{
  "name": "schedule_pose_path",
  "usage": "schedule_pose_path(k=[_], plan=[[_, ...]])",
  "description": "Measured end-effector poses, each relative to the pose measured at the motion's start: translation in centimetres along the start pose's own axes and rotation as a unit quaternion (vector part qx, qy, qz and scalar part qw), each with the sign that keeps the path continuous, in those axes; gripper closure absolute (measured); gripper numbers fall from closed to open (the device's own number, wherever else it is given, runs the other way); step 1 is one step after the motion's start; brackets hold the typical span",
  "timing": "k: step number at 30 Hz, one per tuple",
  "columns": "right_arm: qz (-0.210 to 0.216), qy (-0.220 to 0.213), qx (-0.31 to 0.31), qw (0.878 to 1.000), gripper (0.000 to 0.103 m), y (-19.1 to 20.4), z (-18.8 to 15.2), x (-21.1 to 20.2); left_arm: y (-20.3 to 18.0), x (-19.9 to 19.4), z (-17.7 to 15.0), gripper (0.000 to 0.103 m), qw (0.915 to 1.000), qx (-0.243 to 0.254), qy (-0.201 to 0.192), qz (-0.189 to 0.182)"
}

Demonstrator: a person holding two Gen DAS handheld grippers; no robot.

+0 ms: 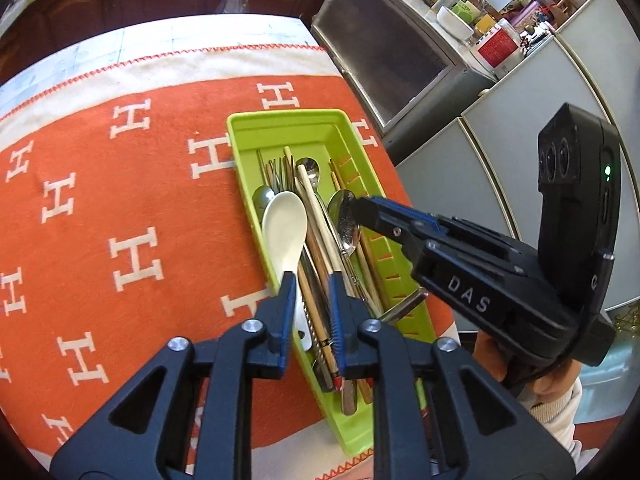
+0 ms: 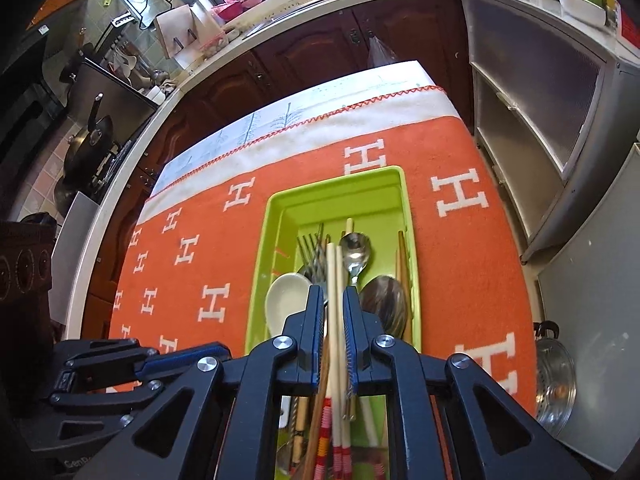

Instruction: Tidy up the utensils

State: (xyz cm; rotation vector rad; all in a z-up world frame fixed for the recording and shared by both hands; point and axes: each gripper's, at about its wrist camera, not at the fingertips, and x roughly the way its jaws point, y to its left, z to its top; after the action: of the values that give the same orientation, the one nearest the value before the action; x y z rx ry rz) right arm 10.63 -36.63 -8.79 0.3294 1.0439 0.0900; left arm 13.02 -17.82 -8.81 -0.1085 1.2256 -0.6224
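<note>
both grippers hover over the green tray [image 1: 240, 128] of mixed utensils on the orange cloth [image 1: 120, 200] — left gripper [image 1: 312, 280] slightly parted, empty; right gripper [image 2: 333, 300] narrowly astride pale chopsticks [image 2: 333, 272], likely singling them out, no clamp evident.

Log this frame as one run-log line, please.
stage: sorting in green tray | left gripper: open over white spoon handle | right gripper: open, straddling pale chopsticks | blanket: bare
</note>
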Motion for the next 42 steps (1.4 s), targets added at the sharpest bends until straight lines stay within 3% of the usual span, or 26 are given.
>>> schedule_pose_path(k=[3, 9, 13, 18, 22, 25, 31, 38, 42], plan=[[-0.003, 0.000, 0.001, 1.000, 0.090, 0.5, -0.9, -0.7, -0.1, -1.6, -0.8, 0.073, 0.9997, 0.009, -0.017, 0.013], [-0.005, 0.000, 0.004, 1.000, 0.090, 1.6, -3.2, -2.1, 0.2, -4.4, -2.7, 0.069, 0.9984, 0.024, -0.036, 0.036], [0.002, 0.000, 0.008, 1.000, 0.087, 2.5, -4.9, -3.3, 0.8, -6.5, -4.6, 0.053, 0.9968, 0.024, -0.056, 0.051], [-0.007, -0.007, 0.000, 1.000, 0.081, 3.8, -7.1, -5.2, 1.1, -9.1, -7.1, 0.045, 0.9944, 0.024, -0.081, 0.063], [-0.013, -0.011, -0.007, 1.000, 0.065, 4.7, -8.9, -7.0, 1.4, -11.3, -9.5, 0.035, 0.9910, 0.024, -0.101, 0.083], [-0.013, -0.014, -0.015, 1.000, 0.064, 5.4, -10.0, -8.2, 1.7, -12.8, -11.5, 0.030, 0.9882, 0.023, -0.111, 0.103], [-0.012, -0.035, -0.026, 0.999, 0.042, 7.0, -12.1, -11.4, 1.9, -15.3, -14.0, 0.023, 0.9820, 0.014, -0.133, 0.133], [-0.019, -0.081, -0.038, 0.996, 0.018, 10.1, -12.2, -15.8, 1.5, -19.3, -14.8, 0.021, 0.9669, 0.000, -0.172, 0.188], [-0.018, -0.100, -0.052, 0.993, 0.015, 12.3, -12.1, -18.3, 1.2, -21.9, -15.2, 0.020, 0.9532, -0.014, -0.207, 0.220]])
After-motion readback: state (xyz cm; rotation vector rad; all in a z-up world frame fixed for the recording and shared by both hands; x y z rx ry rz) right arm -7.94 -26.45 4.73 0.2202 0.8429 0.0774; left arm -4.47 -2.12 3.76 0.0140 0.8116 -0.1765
